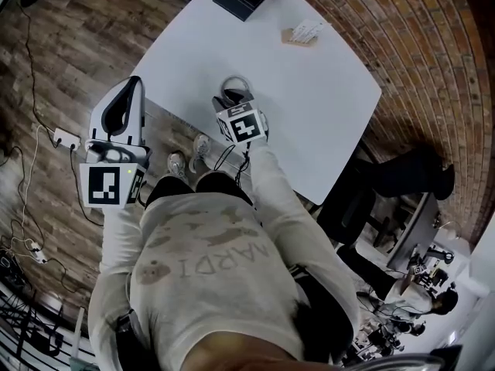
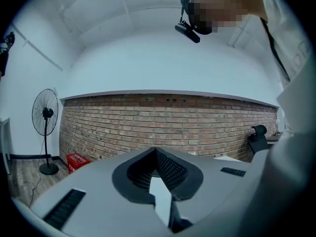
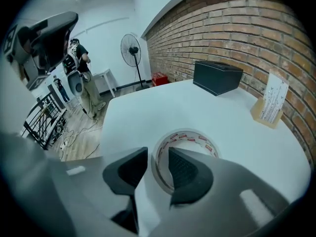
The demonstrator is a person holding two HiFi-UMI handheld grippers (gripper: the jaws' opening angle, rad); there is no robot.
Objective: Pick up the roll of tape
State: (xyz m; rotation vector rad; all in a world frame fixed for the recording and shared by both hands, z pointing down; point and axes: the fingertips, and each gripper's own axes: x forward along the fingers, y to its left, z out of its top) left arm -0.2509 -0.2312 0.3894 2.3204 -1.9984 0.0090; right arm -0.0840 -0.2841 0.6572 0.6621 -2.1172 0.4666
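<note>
White table is taken as the landmark, being the biggest item. Black box is set at the table's far edge, on the brick wall side. Left gripper is held level off the table's near edge, jaws together, nothing between them. Right gripper is tilted down over the table's near part with its 2 jaws spread wide. 1 jaw is placed inside the hole of the roll of tape and the other outside, so the roll's near wall is straddled. A gap is seen beside the wall, so no clamp is read. Small card stand is set at the table's far right side. The roll is laid flat on the table, close to its near edge and well apart from the box and the stand.

Step is judged as the grasp: the approach looks done, and closing is not yet made. Next, the jaws need to be closed squarely on the straddled wall, then a straight lift off the table is called for. The ring looks light, so sliding or tipping is likely if it is pinched off-centre.

Roll look: pale tape, thin wall, wide hole, red print round the inner core.
</note>
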